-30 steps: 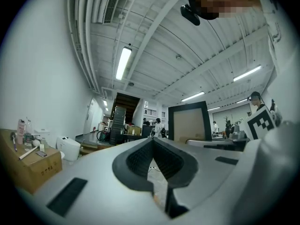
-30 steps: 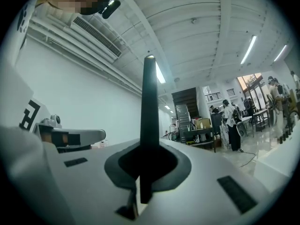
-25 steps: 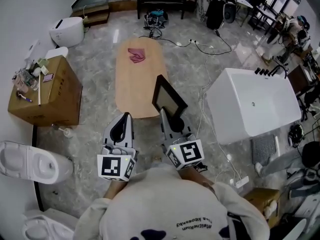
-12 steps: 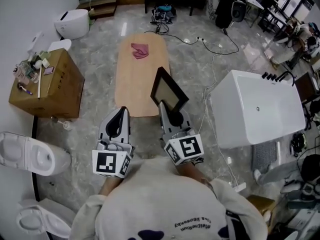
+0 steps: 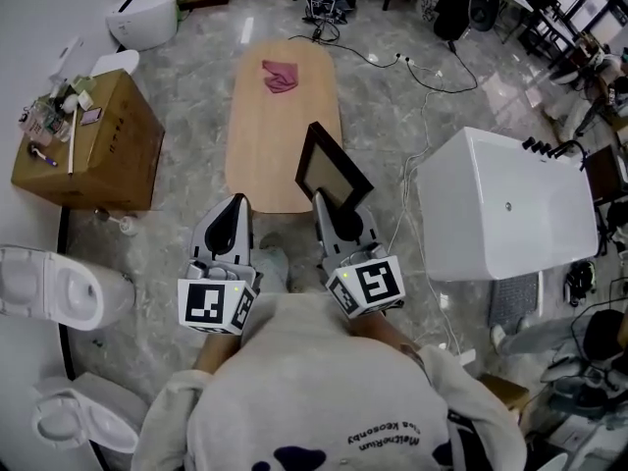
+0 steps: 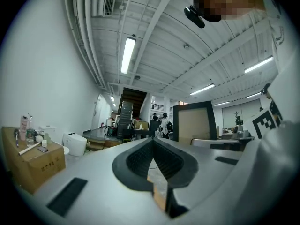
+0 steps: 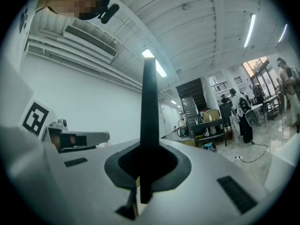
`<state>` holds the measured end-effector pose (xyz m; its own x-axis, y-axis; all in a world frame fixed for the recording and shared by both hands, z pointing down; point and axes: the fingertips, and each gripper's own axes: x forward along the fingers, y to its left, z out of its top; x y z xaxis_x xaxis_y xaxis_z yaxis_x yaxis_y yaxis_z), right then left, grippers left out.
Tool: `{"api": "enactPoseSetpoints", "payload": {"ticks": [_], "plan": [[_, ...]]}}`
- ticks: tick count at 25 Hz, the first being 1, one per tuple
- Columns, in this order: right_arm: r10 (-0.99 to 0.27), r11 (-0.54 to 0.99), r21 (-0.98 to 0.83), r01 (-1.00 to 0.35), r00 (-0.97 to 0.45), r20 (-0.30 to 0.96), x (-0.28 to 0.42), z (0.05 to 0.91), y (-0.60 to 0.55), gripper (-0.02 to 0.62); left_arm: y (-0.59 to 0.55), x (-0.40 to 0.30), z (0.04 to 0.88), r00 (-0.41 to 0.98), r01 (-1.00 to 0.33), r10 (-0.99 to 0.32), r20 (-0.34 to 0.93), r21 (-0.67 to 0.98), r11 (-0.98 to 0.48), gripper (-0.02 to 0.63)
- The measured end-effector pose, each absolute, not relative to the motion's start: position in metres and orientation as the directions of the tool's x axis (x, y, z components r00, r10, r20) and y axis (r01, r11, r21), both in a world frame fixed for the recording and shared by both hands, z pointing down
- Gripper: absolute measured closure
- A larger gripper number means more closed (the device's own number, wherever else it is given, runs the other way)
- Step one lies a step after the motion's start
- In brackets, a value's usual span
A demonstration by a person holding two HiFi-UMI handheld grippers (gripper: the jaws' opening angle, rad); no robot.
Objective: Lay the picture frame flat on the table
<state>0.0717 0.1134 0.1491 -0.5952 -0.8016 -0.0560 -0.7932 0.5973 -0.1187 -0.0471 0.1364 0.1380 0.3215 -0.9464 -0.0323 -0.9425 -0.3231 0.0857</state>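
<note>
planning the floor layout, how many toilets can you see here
3: one toilet at the top left, one at the left edge, one in the bottom left corner. Others may be hidden behind the cardboard box.

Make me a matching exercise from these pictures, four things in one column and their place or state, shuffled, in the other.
1. picture frame
2. pink cloth
3. cardboard box
4. left gripper

A. shut, nothing between its jaws
B. on the far end of the wooden table
C. on the floor, left of the table
D. clamped in the right gripper

Pairs: 1-D, 2-B, 3-C, 4-A.
</note>
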Motion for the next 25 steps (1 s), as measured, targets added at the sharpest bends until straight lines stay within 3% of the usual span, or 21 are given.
{"api": "enactPoseSetpoints", "payload": {"ticks": [25], "plan": [[-0.833, 0.543, -0.037, -0.839, -0.543, 0.108, 0.037, 0.181, -0.073, 0.577, -0.069, -0.067, 0.177, 0.525, -0.848, -0.847, 0.077, 0.124, -0.515, 0.597]]}}
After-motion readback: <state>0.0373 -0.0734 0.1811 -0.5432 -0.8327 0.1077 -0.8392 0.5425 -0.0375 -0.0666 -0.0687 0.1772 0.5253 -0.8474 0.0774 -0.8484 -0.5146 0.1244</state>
